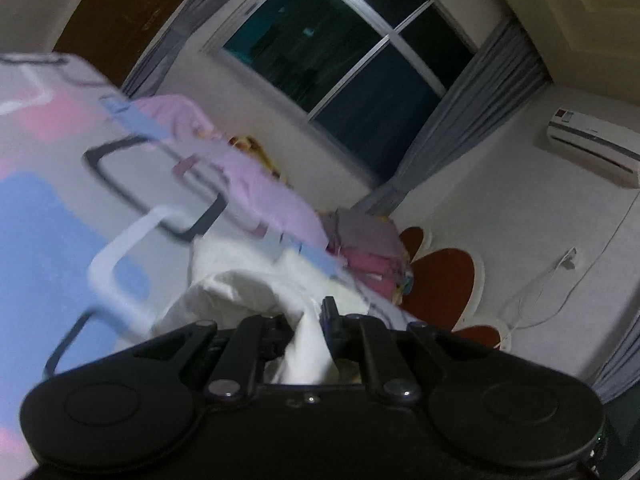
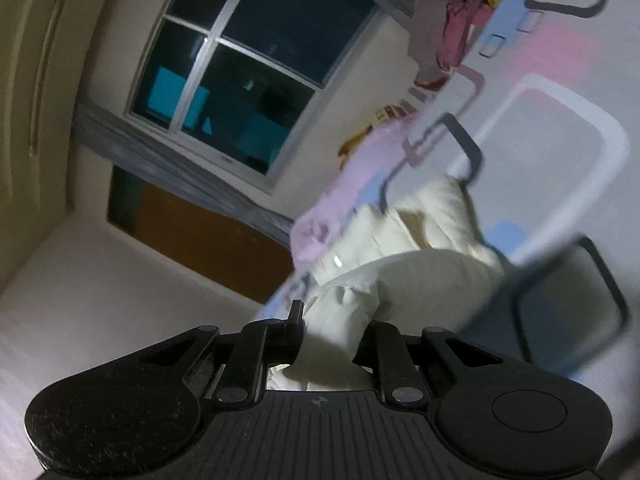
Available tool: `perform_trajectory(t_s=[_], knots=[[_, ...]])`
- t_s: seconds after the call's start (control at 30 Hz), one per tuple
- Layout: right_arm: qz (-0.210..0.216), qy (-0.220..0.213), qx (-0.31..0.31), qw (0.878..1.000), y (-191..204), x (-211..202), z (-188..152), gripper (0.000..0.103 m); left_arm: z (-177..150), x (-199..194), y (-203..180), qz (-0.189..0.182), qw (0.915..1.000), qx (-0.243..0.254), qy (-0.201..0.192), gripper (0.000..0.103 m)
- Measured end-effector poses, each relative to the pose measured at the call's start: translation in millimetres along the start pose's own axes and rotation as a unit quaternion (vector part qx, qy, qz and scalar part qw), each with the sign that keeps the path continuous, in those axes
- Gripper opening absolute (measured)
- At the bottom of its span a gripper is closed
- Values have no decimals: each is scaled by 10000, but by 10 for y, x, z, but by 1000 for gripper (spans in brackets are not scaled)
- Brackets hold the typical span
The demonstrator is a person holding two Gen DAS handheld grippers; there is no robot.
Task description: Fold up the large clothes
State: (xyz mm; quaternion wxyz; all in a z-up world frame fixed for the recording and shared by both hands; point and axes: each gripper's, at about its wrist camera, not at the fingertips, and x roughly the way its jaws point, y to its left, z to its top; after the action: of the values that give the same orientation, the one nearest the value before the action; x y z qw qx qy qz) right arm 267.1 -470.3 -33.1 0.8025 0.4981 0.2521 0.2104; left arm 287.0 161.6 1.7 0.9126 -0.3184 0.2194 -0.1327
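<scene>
My left gripper (image 1: pixel 316 332) was clamped on a bunched fold of the white garment (image 1: pixel 240 284); my right gripper (image 2: pixel 332 336) pinched another thick wad of the same cloth (image 2: pixel 420 264), jaws nearly together. I judged it soft, light and limp, best taken by its edges or corners. The rest trailed onto the patterned bedsheet (image 1: pixel 48 216), a lilac garment (image 1: pixel 256 188) just beyond. Farther off was the dark window (image 1: pixel 352 48).
</scene>
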Motion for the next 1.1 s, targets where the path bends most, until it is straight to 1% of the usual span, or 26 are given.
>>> perform_trajectory(t_s=[0.13, 0.23, 0.4, 0.5, 0.57, 0.63, 0.67, 0.7, 0.73, 0.77, 0.8, 0.83, 0.87, 0.9, 0.93, 0.97, 1.0, 1.07, 1.1], knots=[[58, -47, 271, 9996, 57, 426, 454, 15, 391, 509, -41, -50, 9999, 165, 9, 9], [-19, -50, 509, 9987, 22, 771, 768, 15, 621, 897, 6, -19, 9998, 176, 88, 9], [-295, 33, 882, 9957, -259, 1430, 1221, 15, 831, 1534, 164, 222, 9989, 65, 415, 9], [-587, 158, 924, 9939, -475, 1746, 1369, 15, 918, 1920, 345, 339, 9971, -55, 673, 9], [-666, 296, 1068, 9916, -657, 1927, 1414, 15, 945, 2159, 468, 423, 9953, -54, 873, 10], [-647, 339, 1266, 9893, -846, 2074, 1462, 17, 957, 2339, 593, 403, 9940, -71, 1016, 14], [-581, 356, 1353, 9885, -925, 2138, 1495, 30, 965, 2432, 656, 403, 9934, -89, 1070, 17], [-575, 294, 1469, 9870, -1013, 2198, 1537, 38, 981, 2514, 714, 400, 9928, -156, 1114, 22], [-615, 142, 1504, 9866, -1050, 2209, 1582, 59, 1003, 2583, 795, 370, 9923, -292, 1141, 24], [-607, -26, 1471, 9873, -1066, 2202, 1628, 78, 1029, 2628, 874, 360, 9917, -466, 1147, 29], [-532, -196, 1526, 9867, -1105, 2186, 1684, 83, 1063, 2652, 939, 352, 9910, -621, 1134, 43], [-482, -337, 1638, 9847, -1152, 2156, 1738, 86, 1105, 2634, 1007, 368, 9916, -727, 1005, 54], [-558, -407, 1625, 9843, -1172, 2133, 1782, 86, 1152, 2566, 1051, 501, 9936, -702, 726, 80], [-762, -426, 1370, 9867, -1145, 2105, 1834, 86, 1202, 2490, 1069, 695, 9944, -618, 492, 93], [-914, -384, 1050, 9895, -1093, 2083, 1863, 86, 1253, 2418, 1102, 839, 9945, -542, 326, 92], [-1074, -297, 716, 9912, -1038, 2087, 1874, 86, 1290, 2383, 1158, 826, 9948, -512, 308, 92], [-1224, -169, 386, 9916, -981, 2120, 1876, 86, 1311, 2381, 1186, 834, 9948, -455, 376, 89], [-1583, 147, -320, 9868, -863, 2259, 1827, 86, 1319, 2459, 1185, 846, 9939, -74, 700, 89], [-1652, 297, -551, 9843, -828, 2338, 1796, 86, 1298, 2539, 1169, 763, 9924, 80, 967, 89]])
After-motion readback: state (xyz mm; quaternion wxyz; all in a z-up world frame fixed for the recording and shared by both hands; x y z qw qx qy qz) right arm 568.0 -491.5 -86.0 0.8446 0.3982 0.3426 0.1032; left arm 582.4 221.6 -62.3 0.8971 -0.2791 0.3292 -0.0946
